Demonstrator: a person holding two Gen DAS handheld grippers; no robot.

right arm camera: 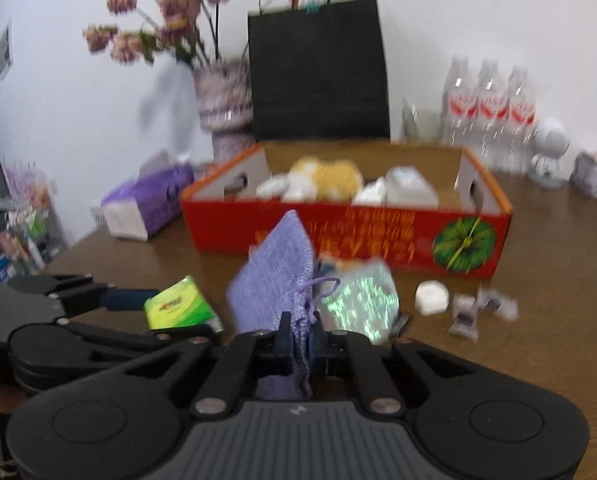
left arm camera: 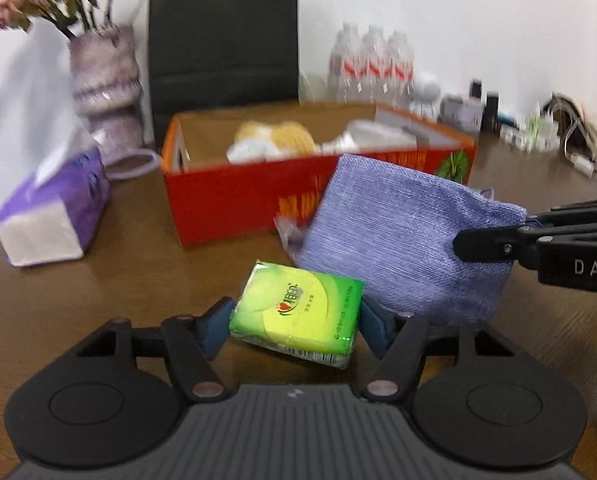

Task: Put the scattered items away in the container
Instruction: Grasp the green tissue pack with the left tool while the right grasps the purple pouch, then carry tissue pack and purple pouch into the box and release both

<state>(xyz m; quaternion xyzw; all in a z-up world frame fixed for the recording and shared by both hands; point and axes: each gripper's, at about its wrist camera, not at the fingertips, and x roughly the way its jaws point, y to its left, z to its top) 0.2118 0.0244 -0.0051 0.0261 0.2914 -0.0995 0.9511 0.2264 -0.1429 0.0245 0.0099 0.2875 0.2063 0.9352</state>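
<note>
While both grabs look okay, they're shaky: the left hand-held gripper (left arm camera: 296, 320) is squeezing the green tissue pack (left arm camera: 298, 312) by its soft sides, and the right hand-held gripper (right arm camera: 298, 344) is clamped on one edge of the purple pouch (right arm camera: 274, 276). Either could slip before reaching the red box (right arm camera: 338, 236) just ahead.

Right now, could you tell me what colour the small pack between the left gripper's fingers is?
The tissue pack is bright green and yellow, clearest in the left wrist view.
</note>
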